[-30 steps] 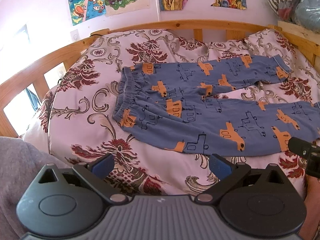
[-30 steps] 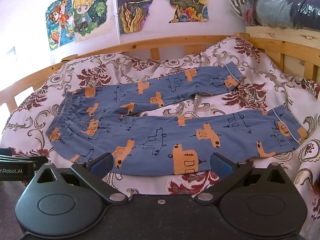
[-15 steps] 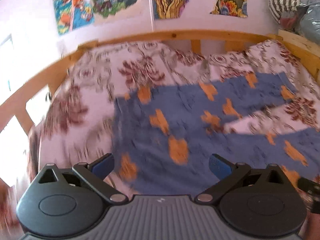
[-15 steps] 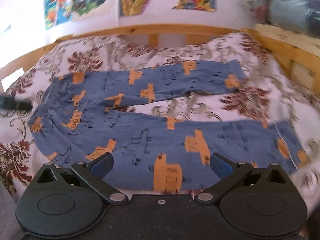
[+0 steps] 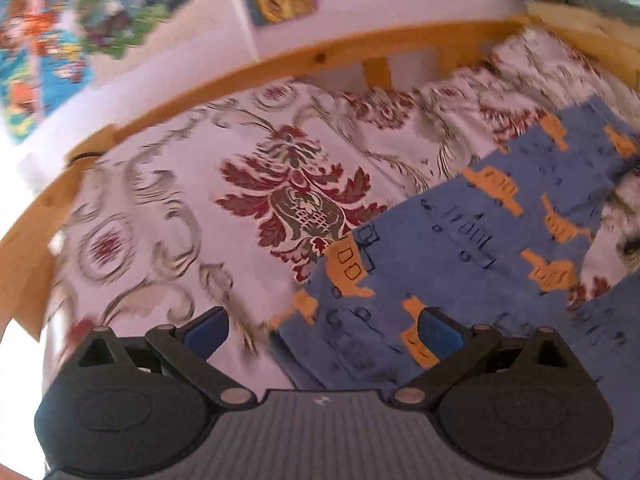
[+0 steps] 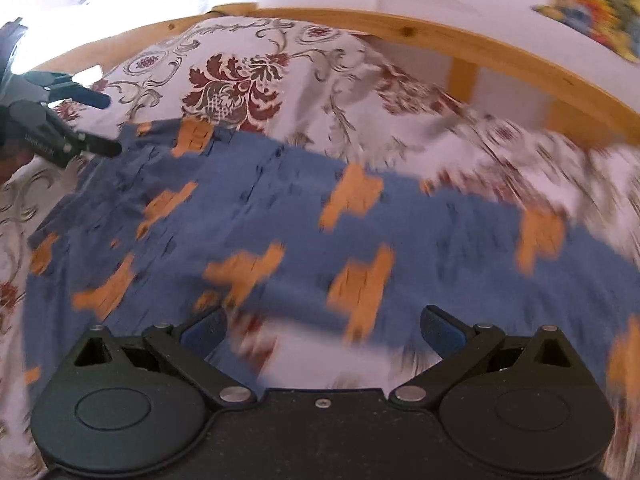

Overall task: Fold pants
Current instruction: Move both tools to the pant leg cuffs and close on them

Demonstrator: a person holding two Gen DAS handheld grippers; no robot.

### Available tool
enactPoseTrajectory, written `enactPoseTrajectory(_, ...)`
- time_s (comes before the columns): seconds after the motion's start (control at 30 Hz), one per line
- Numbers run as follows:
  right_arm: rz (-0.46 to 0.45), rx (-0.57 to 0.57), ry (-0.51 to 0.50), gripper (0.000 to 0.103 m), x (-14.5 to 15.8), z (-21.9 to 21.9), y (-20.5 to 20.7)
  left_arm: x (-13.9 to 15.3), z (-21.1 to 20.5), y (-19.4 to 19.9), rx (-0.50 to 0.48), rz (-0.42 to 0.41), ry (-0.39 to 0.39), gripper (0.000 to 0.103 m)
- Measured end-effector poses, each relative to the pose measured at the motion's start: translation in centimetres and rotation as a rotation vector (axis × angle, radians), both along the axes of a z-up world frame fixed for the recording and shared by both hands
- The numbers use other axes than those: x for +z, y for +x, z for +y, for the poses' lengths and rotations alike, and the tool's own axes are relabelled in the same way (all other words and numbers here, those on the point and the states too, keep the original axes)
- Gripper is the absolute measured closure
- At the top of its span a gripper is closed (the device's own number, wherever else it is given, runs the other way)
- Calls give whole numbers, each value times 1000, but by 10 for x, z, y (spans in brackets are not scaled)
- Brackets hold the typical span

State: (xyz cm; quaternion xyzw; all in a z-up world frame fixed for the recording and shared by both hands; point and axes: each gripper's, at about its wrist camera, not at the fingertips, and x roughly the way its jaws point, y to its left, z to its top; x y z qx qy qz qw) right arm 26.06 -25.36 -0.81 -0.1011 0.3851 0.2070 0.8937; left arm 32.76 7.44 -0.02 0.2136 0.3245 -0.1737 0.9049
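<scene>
Left wrist view: the left gripper [image 5: 322, 330] has its jaws spread wide with nothing between them, its blue pads [image 5: 206, 330] low over the bed, one finger above the bedspread [image 5: 172, 184] and the other above the pants [image 5: 460, 264]. The waistband corner of the blue pants with orange truck prints lies just ahead of the gap between the fingers, and the cloth runs from there toward the right side of the bed. Beyond the flowered bedspread stands the wooden bed rail [image 5: 340, 50], with posters [image 5: 100, 12] on the wall behind it. From the right wrist, the right gripper [image 6: 322, 330] is likewise spread and empty, hovering over the middle of the pants [image 6: 304, 208], where a strip of bedspread shows between the two legs. The left gripper [image 6: 102, 124] appears at the far left, its fingertips at the waistband's far corner. Both views are blurred.
</scene>
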Motion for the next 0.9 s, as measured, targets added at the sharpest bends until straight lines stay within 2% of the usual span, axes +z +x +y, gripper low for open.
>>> enactPoseTrajectory(0.1,3,47,-21,1,5,9,58,-3,4,28,-70,50,13,2)
enactPoseTrajectory(0.2,15,89,-44,1,8,10,102,-3,9,52,-139,130,8,8)
enactPoseTrajectory(0.33,23,123,-82,3,7,8,140,-3,12,77,-166,202,3,25)
enactPoseTrajectory(0.4,32,160,-94,8,4,9,151,-2,12,83,-186,224,-1,32)
enactPoseTrajectory(0.47,41,197,-128,12,0,15,162,-1,8,87,-214,264,-9,53)
enactPoseTrajectory(0.57,65,229,-177,18,-6,25,180,-3,3,92,-216,306,-6,76)
enactPoseTrajectory(0.67,96,246,-225,27,-11,27,192,-9,-1,95,-191,329,24,88)
enactPoseTrajectory(0.83,166,250,-214,28,-12,14,194,-10,2,99,-151,332,8,99)
enactPoseTrajectory(0.87,183,249,-221,31,-13,11,194,-9,2,98,-145,328,1,100)
enactPoseTrajectory(0.9,194,246,-235,42,-15,8,194,-8,3,98,-136,325,-3,101)
